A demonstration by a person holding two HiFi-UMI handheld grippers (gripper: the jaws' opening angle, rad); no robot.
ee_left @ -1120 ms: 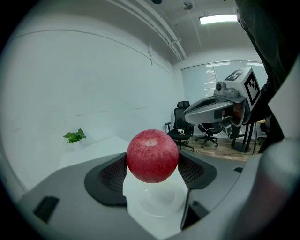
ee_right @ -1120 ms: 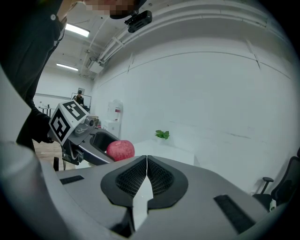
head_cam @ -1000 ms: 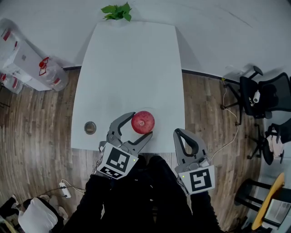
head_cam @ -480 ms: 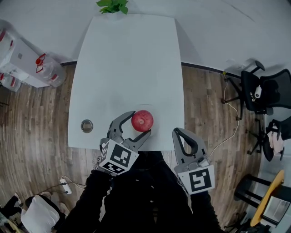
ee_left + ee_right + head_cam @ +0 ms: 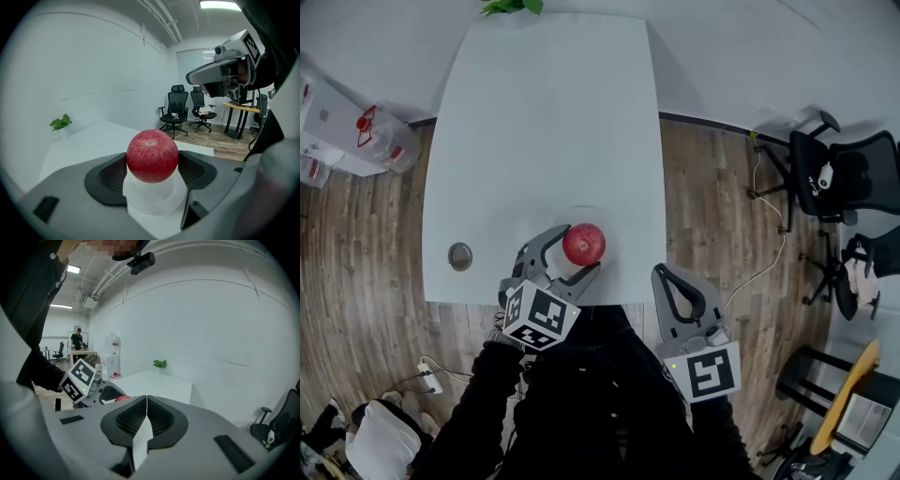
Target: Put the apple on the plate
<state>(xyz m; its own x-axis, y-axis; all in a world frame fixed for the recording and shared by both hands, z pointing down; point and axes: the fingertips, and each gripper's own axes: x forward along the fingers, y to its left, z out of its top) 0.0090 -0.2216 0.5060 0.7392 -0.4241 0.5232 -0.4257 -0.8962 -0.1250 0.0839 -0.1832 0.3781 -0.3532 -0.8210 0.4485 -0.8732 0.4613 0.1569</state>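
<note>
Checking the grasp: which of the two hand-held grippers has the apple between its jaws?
The left hand-held gripper: its jaws grip the round red apple; the right hand-held gripper is shut on nothing.

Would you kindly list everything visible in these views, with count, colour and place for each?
apple: one, red, on the plate
plate: one, white, at the table's near edge
table: one, white, centre of the head view
plant: one, green, at the table's far end
round metal disc: one, grey, near-left part of the table
water jug: one, clear with red cap, on the floor left of the table
office chairs: two, black, on the floor to the right
power strip: one, white, on the floor at lower left
left gripper: one, grey, jaws against the apple's sides
right gripper: one, grey, jaws together, off the table's near edge
sleeves: two, black, bottom of the head view
</note>
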